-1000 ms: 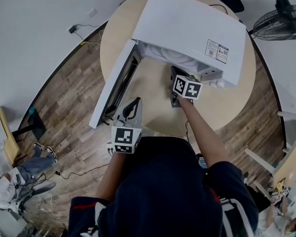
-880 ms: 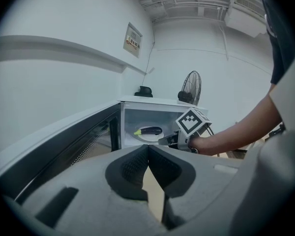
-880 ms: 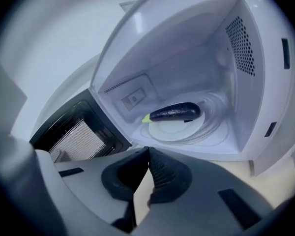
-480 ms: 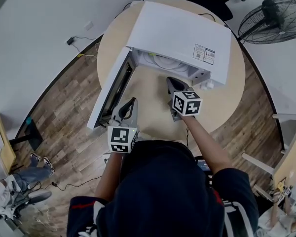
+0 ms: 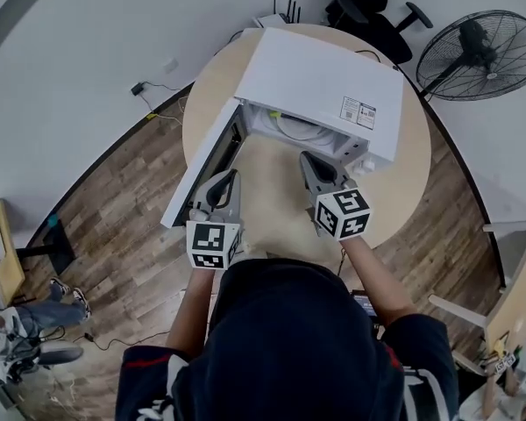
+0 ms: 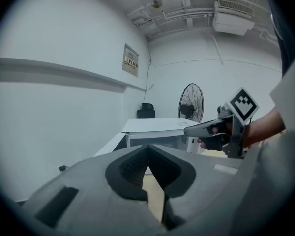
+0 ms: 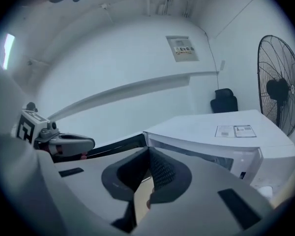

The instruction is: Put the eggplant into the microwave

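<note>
In the head view we see the white microwave [image 5: 320, 82] on the round tabletop [image 5: 272, 196], its door [image 5: 202, 169] swung open. Two stickers [image 5: 358, 112] on its top are too small to read. The left gripper [image 5: 231, 179] and right gripper [image 5: 309, 160] hover before the opening.

In the left gripper view its fingers [image 6: 130, 166] meet at the tips, holding nothing.

In the right gripper view the fingers [image 7: 162, 173] likewise meet, empty, and a wall notice [image 7: 182, 48] is illegible.

We cannot make out the eggplant in any view.

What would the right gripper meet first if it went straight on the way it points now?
Most likely the microwave: the right gripper, jaws shut and empty, points at its open front. Whether it would enter the cavity or strike the frame is unclear.
</note>
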{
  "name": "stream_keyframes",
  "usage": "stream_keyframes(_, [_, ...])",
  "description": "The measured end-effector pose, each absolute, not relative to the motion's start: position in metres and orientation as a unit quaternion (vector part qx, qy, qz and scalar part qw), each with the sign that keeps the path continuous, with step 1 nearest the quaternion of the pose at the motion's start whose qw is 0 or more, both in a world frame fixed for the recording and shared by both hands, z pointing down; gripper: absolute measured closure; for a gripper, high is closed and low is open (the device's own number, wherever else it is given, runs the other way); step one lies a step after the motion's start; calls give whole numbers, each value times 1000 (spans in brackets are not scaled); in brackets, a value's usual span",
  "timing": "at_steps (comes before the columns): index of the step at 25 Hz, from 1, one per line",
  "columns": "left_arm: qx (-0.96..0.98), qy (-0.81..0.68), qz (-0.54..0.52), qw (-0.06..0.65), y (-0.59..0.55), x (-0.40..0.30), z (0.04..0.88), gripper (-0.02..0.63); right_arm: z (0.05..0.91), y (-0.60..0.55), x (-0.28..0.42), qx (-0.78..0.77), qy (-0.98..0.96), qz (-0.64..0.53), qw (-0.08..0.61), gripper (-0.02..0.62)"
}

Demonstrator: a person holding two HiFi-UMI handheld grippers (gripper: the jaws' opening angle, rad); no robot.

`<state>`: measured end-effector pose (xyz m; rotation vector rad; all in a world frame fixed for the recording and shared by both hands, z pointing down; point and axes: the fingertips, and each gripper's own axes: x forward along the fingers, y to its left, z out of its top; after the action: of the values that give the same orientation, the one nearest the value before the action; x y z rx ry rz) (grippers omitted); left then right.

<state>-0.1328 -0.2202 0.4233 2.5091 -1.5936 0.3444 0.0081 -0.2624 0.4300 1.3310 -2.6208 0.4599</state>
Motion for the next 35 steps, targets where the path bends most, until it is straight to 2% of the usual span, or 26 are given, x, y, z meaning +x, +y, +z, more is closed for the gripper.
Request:
stream_keyframes(12, [846,-525,82,50,-206,-118,377,592,352,-228,0,430,-898,89,32,583])
stream_keyframes(18, [842,-535,67,31,-202,-120,359,591,339,-223,2,429,-898,96,6,583])
stream_keyframes(24, [837,-542,81,7,-198,-122,357,591,336,-222,4,429,-899,91,5,584])
stream_keyframes(35, [837,-543,69,20,-197,-122,357,591,340,-222,7,436,-896,90,9,584])
